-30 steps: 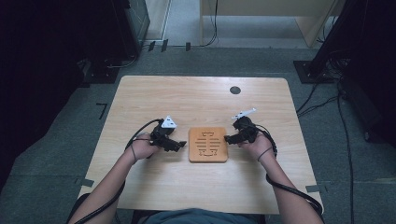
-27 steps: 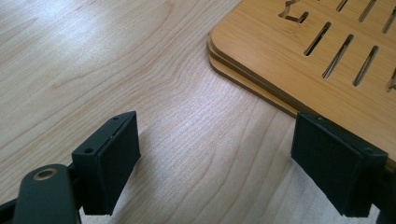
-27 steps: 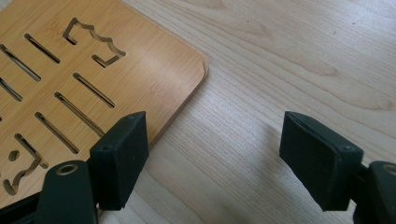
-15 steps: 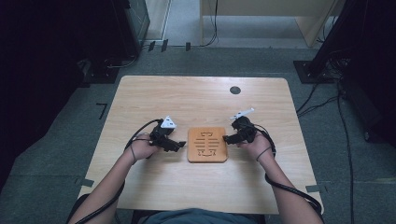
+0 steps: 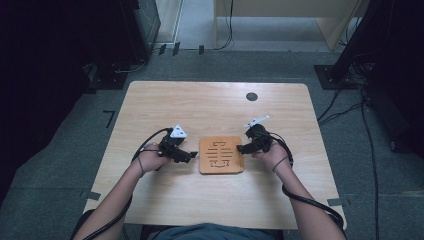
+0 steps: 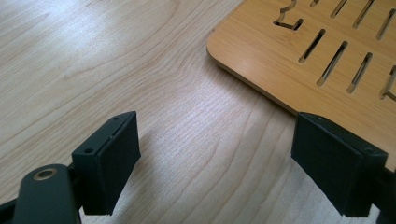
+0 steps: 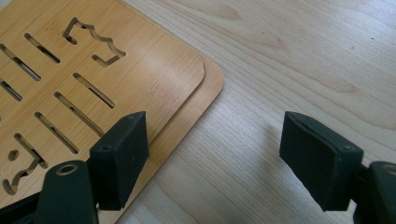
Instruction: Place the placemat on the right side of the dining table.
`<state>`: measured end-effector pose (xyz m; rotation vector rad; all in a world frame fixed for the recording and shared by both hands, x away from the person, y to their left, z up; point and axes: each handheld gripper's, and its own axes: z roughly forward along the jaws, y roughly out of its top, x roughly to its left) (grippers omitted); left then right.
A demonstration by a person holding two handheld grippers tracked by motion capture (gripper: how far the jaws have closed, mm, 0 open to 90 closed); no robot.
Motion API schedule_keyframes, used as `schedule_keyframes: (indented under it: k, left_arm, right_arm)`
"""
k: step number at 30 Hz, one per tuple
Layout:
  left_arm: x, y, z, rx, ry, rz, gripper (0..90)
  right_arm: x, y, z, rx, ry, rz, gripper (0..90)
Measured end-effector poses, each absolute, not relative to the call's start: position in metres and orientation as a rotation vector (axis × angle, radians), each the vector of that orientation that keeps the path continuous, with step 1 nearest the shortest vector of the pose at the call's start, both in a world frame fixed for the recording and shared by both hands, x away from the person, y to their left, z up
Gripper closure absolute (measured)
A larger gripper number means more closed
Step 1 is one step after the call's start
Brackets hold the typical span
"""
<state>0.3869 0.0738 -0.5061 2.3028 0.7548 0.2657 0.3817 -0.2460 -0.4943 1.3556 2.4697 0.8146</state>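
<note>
The slotted wooden board (image 5: 221, 155) lies flat between the left gripper (image 5: 189, 155) and right gripper (image 5: 241, 148) — both spread, nothing pinched. It is judged stiff, light, thin — best gripped by its edges.

Board: I see the slotted wooden board (image 5: 221, 155) flat on the table (image 5: 210, 107).
Left gripper (image 5: 186, 155): just left of my board.
Right gripper (image 5: 242, 149): at its right edge.
Black disc (image 5: 252, 96): well beyond it.

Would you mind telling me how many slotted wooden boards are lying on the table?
2, stacked at the table's middle: the upper board sits slightly offset on the lower board, whose edge peeks out. More beneath cannot be ruled out.
</note>
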Motion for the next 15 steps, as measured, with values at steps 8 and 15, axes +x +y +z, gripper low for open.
schedule_keyframes:
  k: [8, 15]
  left_arm:
    - [0.3861, 0.0766, -0.505, 2.297, 0.766, 0.271, 14.5]
    - [0.3847, 0.0776, -0.5027, 2.288, 0.766, 0.273, 14.6]
  right_arm:
    - [0.3831, -0.2427, -0.4944, 1.339, 2.477, 0.817, 23.3]
    - [0.3843, -0.2397, -0.4945, 1.331, 2.481, 0.821, 23.0]
